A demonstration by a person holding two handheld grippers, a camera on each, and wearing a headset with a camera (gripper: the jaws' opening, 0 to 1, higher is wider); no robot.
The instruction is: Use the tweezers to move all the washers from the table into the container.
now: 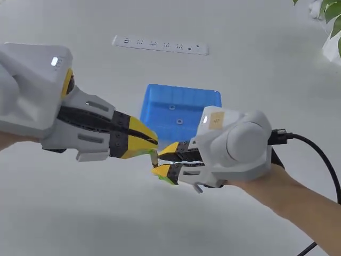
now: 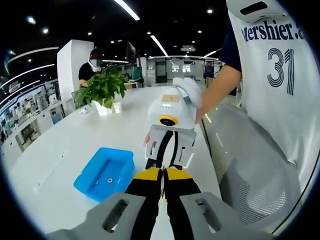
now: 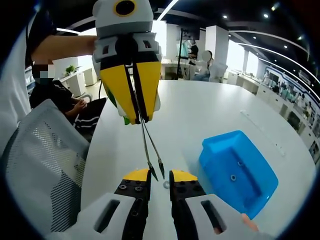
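My left gripper (image 1: 150,143) is shut on thin metal tweezers (image 3: 149,145), whose two tips (image 3: 156,174) point down at the white table. My right gripper (image 1: 163,161) faces it with its jaws a little apart, and the tweezer tips hang just between them. A small washer (image 3: 166,184) lies on the table between the right gripper's (image 3: 160,176) yellow fingertips. The blue container (image 1: 181,109) sits just behind both grippers and holds two washers (image 1: 180,121). The left gripper view shows its own jaws (image 2: 162,176) closed together, the right gripper beyond them and the container (image 2: 106,172) to the left.
A white power strip (image 1: 160,45) lies at the table's far side. A potted plant (image 1: 330,18) stands at the far right corner. A grey mesh chair (image 3: 45,160) sits beside the table. Bare white table (image 1: 80,213) surrounds the grippers.
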